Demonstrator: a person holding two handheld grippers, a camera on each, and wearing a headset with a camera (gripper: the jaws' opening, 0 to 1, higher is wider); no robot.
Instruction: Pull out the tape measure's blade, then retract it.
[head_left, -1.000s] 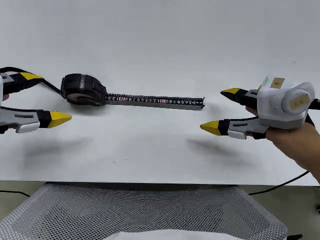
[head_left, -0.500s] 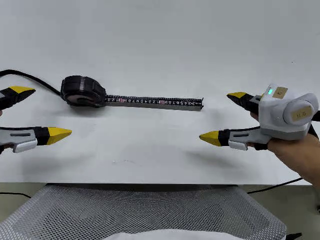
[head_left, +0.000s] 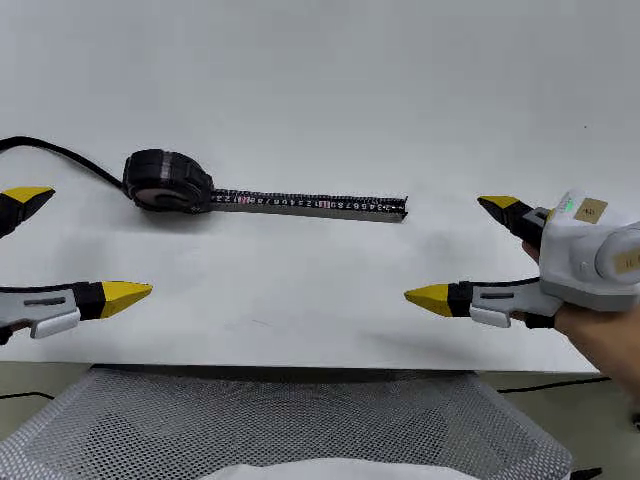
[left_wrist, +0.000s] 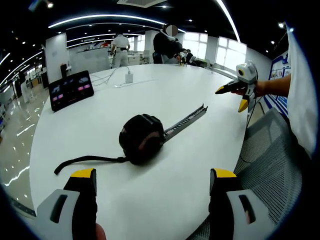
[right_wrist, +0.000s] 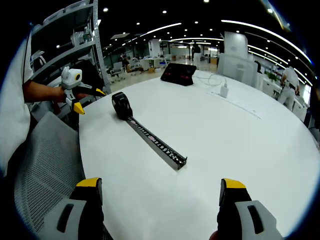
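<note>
White table (head_left: 320, 80) in an open-plan hall. The tape measure (head_left: 167, 181) lies upper left in the head view, blade (head_left: 310, 204) extended flat toward centre. Left tongs (head_left: 100, 240) and right tongs (head_left: 443, 249) are spread, empty, well apart from it. The case (left_wrist: 141, 145) is probably dense and rigid: clamp its sides. The blade is probably thin and springy: take the hook (right_wrist: 180, 162), clearest in the right gripper view. The left gripper view shows the strap (left_wrist: 85, 161) end to end.

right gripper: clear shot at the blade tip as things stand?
Probably yes. The right gripper is open, its jaws wide apart, and the blade tip lies on the bare table ahead of it with nothing between them. The blade lies flat, so pinching it may need a low approach.
</note>
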